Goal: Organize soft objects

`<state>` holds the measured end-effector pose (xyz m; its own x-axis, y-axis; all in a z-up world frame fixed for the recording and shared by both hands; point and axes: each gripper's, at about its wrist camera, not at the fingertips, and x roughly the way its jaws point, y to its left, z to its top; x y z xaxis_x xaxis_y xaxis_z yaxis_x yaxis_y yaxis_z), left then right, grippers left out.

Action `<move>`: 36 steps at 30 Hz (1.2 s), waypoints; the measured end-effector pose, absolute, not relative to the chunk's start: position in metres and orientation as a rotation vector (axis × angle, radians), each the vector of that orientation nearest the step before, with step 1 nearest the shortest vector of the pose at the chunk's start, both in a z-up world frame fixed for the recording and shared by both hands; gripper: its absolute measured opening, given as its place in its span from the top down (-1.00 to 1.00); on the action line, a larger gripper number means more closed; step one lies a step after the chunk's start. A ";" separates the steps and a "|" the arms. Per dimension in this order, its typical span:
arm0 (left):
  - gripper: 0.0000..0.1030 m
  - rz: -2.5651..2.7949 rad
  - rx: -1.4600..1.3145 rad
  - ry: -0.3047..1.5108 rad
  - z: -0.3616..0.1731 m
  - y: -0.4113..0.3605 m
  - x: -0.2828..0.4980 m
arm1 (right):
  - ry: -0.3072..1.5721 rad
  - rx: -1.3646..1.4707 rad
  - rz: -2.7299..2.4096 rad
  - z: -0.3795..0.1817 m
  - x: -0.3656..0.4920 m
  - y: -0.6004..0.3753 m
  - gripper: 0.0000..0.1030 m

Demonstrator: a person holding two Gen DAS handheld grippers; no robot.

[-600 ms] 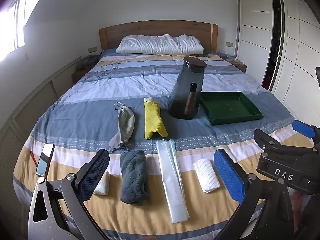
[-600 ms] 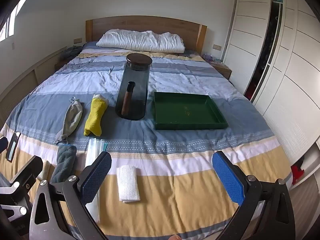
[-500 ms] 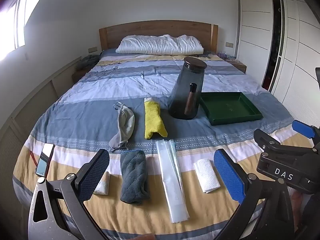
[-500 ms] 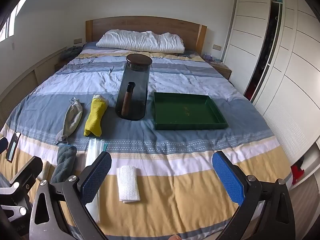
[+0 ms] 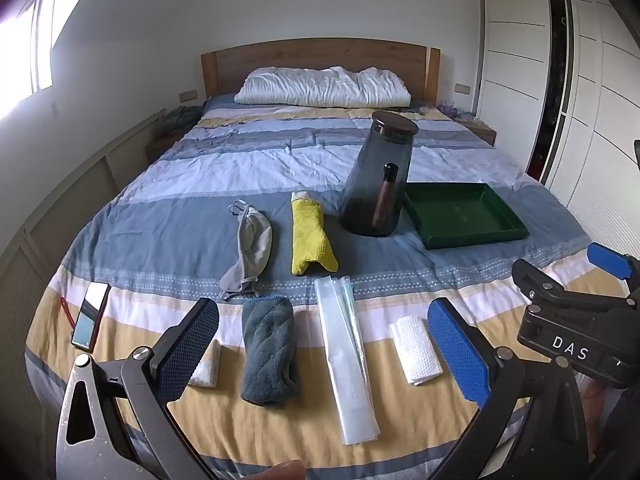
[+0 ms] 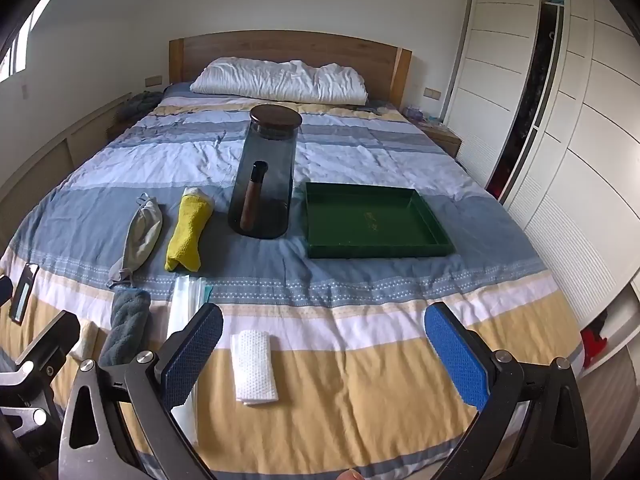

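Observation:
Soft items lie on the striped bed. A grey face mask [image 5: 250, 244] [image 6: 140, 240], a yellow cloth [image 5: 310, 238] [image 6: 188, 234], a dark grey towel [image 5: 268, 350] [image 6: 126, 326], a clear plastic bag [image 5: 348, 352] [image 6: 182, 320], a folded white cloth [image 5: 416, 350] [image 6: 254, 366] and a small white cloth [image 5: 206, 368] partly behind my left finger. An empty green tray [image 5: 464, 216] [image 6: 372, 220] lies right of the jar. My left gripper [image 5: 324, 354] is open and empty above the bed's near edge. My right gripper [image 6: 324, 354] [image 5: 576, 320] is open and empty.
A tall smoked-glass jar [image 5: 380, 180] [image 6: 266, 176] with a dark lid holds a brown bottle. A phone [image 5: 90, 316] [image 6: 25, 290] lies at the bed's left edge. White pillows [image 5: 324, 86] rest at the headboard. A white wardrobe [image 6: 560, 120] stands on the right.

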<state>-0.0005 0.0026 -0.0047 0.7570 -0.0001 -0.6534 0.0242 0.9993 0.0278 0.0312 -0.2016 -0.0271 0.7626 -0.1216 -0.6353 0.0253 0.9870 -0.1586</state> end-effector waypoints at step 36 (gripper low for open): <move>-0.98 -0.004 0.033 0.720 -0.012 0.004 0.004 | 0.708 -0.148 -0.092 -0.033 0.035 -0.201 -0.99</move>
<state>0.0037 0.0044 -0.0121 0.7521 0.0080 -0.6590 0.0145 0.9995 0.0286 0.0348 -0.2013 -0.0325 0.7560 -0.1339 -0.6407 0.0338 0.9855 -0.1661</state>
